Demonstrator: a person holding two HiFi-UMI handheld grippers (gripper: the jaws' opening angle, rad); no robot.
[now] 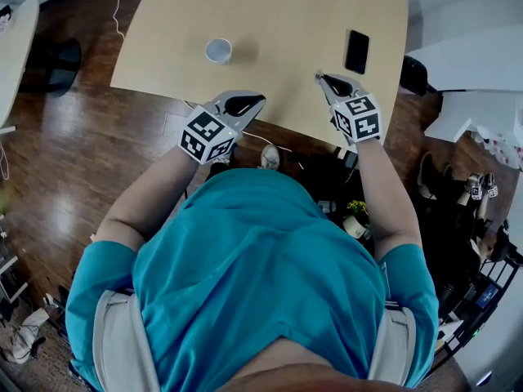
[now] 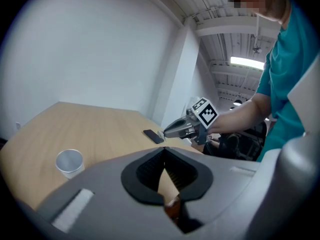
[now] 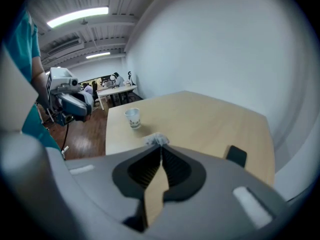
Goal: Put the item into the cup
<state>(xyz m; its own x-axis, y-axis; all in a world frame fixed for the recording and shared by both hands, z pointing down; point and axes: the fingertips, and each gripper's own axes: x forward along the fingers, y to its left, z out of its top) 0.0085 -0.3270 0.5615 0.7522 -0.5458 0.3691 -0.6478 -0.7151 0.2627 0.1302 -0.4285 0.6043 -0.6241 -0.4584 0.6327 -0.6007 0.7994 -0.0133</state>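
Right gripper (image 1: 320,77), right of ctr in head view: jaws pinched narrow on a small whitish crumpled item (image 3: 157,138). Item sits at the very tips, held up off the light wooden desk (image 1: 278,23). Left gripper (image 1: 257,99), ctr-left, is over the desk's near edge, jaws closed together w/ nothing btw them. White paper cup (image 1: 218,51) stands upright, upper ctr-left on the desk, well apart from both grippers & from the item. Flat black phone (image 1: 356,51) lies upper right on the desk, just beyond the right gripper. Person's teal shirt (image 1: 261,276) fills the lower part of the frame.
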